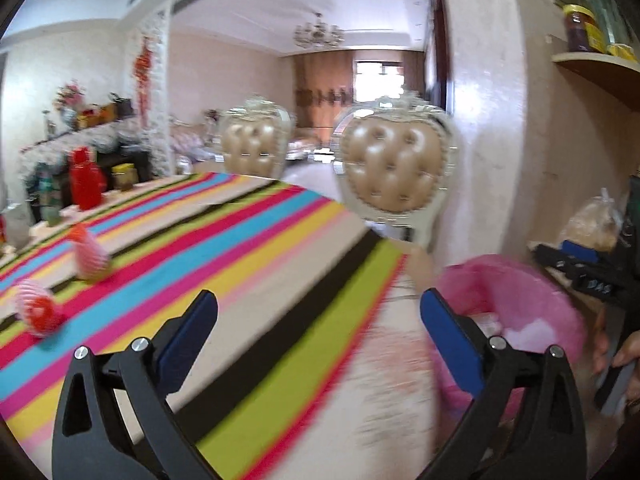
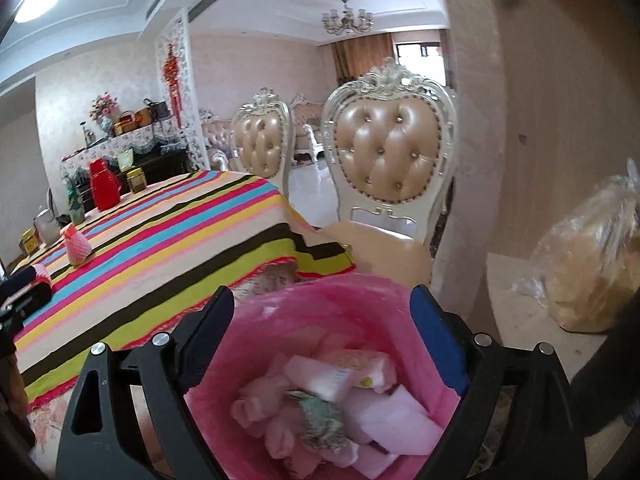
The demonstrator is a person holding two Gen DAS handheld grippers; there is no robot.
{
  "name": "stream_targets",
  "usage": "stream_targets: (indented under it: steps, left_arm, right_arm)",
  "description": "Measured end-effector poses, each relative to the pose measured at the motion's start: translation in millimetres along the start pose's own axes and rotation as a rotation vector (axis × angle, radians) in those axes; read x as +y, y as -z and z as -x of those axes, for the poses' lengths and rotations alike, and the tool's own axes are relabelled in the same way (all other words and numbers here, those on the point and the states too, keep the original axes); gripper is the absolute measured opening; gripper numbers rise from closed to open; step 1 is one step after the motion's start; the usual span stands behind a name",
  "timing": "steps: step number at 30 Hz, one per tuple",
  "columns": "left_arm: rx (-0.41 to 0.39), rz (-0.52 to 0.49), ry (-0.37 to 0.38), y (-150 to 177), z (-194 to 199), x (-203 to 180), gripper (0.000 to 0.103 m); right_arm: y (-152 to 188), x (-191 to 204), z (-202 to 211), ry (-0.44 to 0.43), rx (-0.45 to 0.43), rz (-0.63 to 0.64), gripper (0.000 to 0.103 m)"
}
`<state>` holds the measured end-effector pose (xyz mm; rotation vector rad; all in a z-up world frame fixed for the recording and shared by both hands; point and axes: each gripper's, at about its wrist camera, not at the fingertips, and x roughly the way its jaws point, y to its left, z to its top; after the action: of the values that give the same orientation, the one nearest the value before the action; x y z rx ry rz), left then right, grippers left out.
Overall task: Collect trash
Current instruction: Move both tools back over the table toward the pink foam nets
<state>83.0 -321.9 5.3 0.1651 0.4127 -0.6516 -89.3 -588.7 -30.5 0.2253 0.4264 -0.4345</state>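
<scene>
Two foam-net wraps (image 1: 90, 254) (image 1: 36, 312) on striped table (image 1: 240, 240). One pink-lined bin (image 2: 320, 312), trash inside. Two chairs (image 2: 394, 144). Left tool (image 1: 319, 314) and right tool (image 2: 322, 306) both released, empty.

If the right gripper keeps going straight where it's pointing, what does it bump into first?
Probably the trash piled in the pink-lined bin. The right gripper is open above it, nothing between its fingers, though depth is hard to judge.

Ahead of you stand two tufted chairs (image 2: 394, 148) at the striped tablecloth (image 2: 180, 232); a red jug (image 2: 103, 186) sits far back, a chandelier (image 2: 347, 19) hangs beyond.
</scene>
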Motion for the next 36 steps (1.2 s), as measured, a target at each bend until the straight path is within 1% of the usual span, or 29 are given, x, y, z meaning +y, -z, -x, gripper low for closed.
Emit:
stream_targets:
  steps: [3, 6, 11, 12, 15, 16, 18, 23, 25, 26, 27, 29, 32, 36]
  left_arm:
    - [0.012, 0.023, -0.062, 2.3, 11.3, 34.3, 0.098]
    - [0.056, 0.066, -0.115, 10.0, 19.1, 72.3, 0.098]
    - [0.095, 0.148, -0.202, 28.0, 40.5, 131.0, 0.098]
    - [0.101, 0.153, -0.216, 30.3, 44.2, 139.5, 0.098]
    - [0.117, 0.148, -0.294, 40.5, 53.7, 167.4, 0.098]
    - [0.12, 0.15, -0.321, 43.9, 57.2, 177.5, 0.098]
    - [0.131, 0.165, -0.366, 49.8, 61.9, 200.5, 0.098]
    - [0.155, 0.203, -0.484, 53.7, 63.8, 263.5, 0.098]
    - [0.167, 0.218, -0.514, 55.8, 61.4, 284.6, 0.098]
    - [0.173, 0.231, -0.522, 57.6, 61.4, 293.3, 0.098]
    - [0.182, 0.269, -0.522, 59.5, 59.8, 308.6, 0.098]
    - [0.186, 0.331, -0.514, 59.4, 56.2, 327.0, 0.098]
    - [0.18, 0.441, -0.498, 55.6, 44.4, 350.9, 0.098]
    - [0.155, 0.512, -0.531, 47.8, 24.9, 359.7, 0.098]
  right_arm:
    - [-3.5, 26.2, -1.9, -0.032, 0.0, 0.036, 0.085]
    - [-4.4, 56.4, -6.1, -0.067, 0.011, 0.075, 0.086]
    - [-0.6, 125.9, -18.9, -0.161, 0.044, 0.147, 0.086]
    - [1.7, 136.2, -19.8, -0.177, 0.05, 0.159, 0.086]
    - [9.4, 181.5, -23.8, -0.233, 0.065, 0.21, 0.088]
    - [11.0, 191.1, -25.6, -0.248, 0.069, 0.219, 0.088]
    - [12.3, 220.8, -32.3, -0.29, 0.083, 0.239, 0.088]
    - [10.4, 280.3, -51.1, -0.368, 0.107, 0.277, 0.088]
    - [8.9, 307.3, -63.1, -0.398, 0.122, 0.288, 0.088]
    - [8.5, 317.2, -67.4, -0.408, 0.128, 0.291, 0.088]
    - [7.5, 327.1, -72.1, -0.415, 0.131, 0.295, 0.088]
    - [5.1, 345.8, -82.7, -0.428, 0.141, 0.3, 0.088]
    - [0.8, 361.5, -101.0, -0.433, 0.152, 0.296, 0.088]
    - [-6.8, 371.6, -126.3, -0.415, 0.183, 0.29, 0.088]
